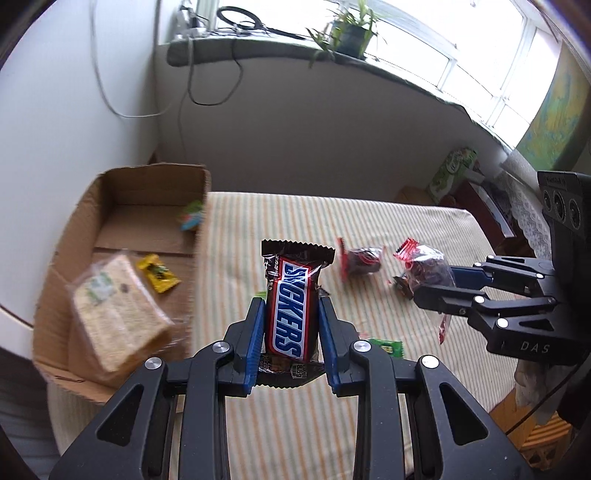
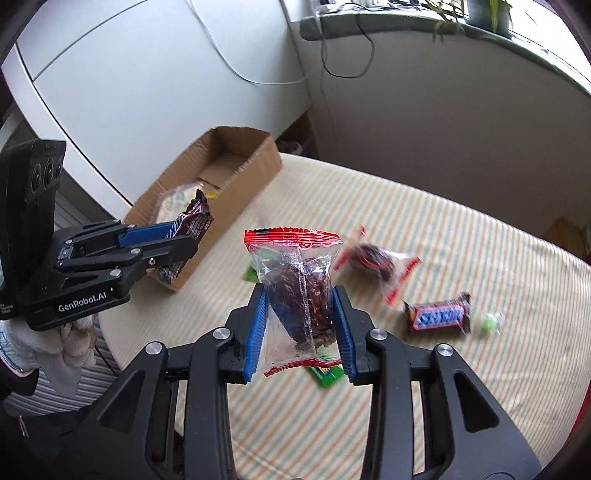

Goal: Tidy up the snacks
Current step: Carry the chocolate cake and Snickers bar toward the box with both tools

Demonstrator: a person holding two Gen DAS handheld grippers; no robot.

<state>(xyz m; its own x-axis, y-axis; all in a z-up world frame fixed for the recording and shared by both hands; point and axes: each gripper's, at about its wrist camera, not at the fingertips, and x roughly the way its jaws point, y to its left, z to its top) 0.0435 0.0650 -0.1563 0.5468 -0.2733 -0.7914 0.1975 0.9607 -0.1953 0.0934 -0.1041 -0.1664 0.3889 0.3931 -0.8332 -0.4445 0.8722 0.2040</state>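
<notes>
Two close wrist views over the striped table (image 1: pixel 280 218), facing the windowed wall, both sharing the cardboard box (image 2: pixel 236 177).

A striped cloth (image 1: pixel 303 221) in pale yellow and green covers the table. Beyond its far edge a grey windowsill (image 1: pixel 258 44) curves along the wall, carrying a potted plant (image 1: pixel 351 29) toward the right and a coil of black cable (image 1: pixel 238 16) toward the left (more loose wires hang down the wall below it). At far right stands a green printed box (image 1: pixel 452 171), next to a lace-edged cloth (image 1: pixel 524 210). A white cabinet (image 2: pixel 147 81) fills the far left of the room.
</notes>
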